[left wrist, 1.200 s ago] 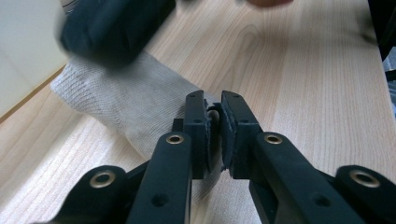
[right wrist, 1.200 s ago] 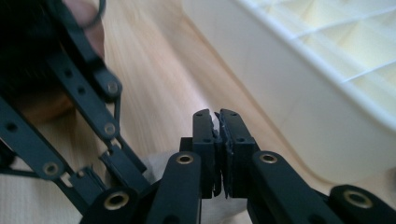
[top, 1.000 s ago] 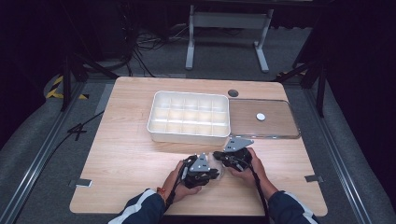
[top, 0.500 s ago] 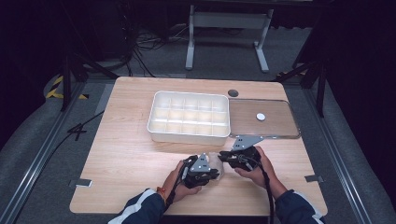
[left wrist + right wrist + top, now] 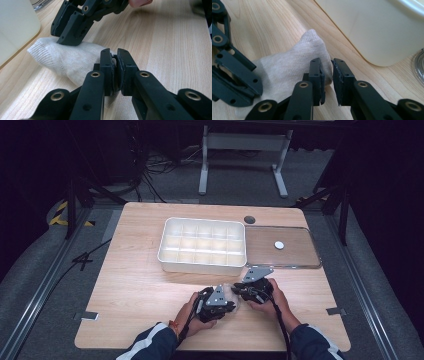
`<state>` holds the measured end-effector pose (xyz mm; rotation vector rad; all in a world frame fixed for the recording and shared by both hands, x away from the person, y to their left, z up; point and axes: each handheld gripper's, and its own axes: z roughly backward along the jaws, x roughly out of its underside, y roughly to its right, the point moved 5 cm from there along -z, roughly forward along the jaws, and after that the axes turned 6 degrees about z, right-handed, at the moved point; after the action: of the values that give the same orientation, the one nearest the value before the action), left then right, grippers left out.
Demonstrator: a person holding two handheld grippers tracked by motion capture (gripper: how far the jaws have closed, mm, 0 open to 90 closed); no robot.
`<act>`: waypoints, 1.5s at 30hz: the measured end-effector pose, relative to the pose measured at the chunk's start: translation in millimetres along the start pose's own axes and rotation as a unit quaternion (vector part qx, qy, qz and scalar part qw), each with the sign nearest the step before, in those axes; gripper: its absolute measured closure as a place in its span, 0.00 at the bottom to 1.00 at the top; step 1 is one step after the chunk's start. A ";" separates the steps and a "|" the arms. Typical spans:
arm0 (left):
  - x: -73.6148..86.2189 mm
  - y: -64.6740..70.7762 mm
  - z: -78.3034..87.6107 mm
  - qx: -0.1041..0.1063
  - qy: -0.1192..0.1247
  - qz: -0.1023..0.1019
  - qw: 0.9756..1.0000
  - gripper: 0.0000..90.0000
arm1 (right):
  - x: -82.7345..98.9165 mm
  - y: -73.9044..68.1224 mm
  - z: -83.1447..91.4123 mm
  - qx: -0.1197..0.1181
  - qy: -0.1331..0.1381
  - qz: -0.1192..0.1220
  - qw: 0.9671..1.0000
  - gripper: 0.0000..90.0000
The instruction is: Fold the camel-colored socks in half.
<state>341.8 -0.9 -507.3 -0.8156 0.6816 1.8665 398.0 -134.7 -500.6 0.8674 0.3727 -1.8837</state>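
Left gripper clamped on one end of the beige sock at the table's near edge, right gripper just eased narrowly apart beside the other end — risks dragging it askew.

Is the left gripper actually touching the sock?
Touching. The left gripper view shows the left gripper with its jaws pinched on a fold of the beige sock, fabric squeezed between the pads.
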 end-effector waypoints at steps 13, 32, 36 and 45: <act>-13.0 14.2 29.1 -0.001 0.021 -0.040 0.999 0.96 | 0.9 -0.6 -1.2 -0.015 0.011 -0.006 1.000 0.89; 5.8 7.7 4.0 -0.002 -0.013 -0.044 0.999 0.95 | -3.5 7.0 18.3 0.031 0.042 -0.020 0.998 0.64; 7.8 9.8 0.7 0.006 -0.016 -0.048 0.999 0.95 | -8.8 -7.9 21.8 0.013 0.057 0.019 0.998 0.85; 10.3 11.0 -0.7 -0.003 -0.042 -0.060 0.997 0.91 | 4.5 -10.2 2.9 0.007 0.011 0.030 0.999 0.90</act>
<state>328.5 -0.1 -514.6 -0.7610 0.5643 1.7848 386.7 -134.7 -503.0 0.9004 0.3429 -1.8243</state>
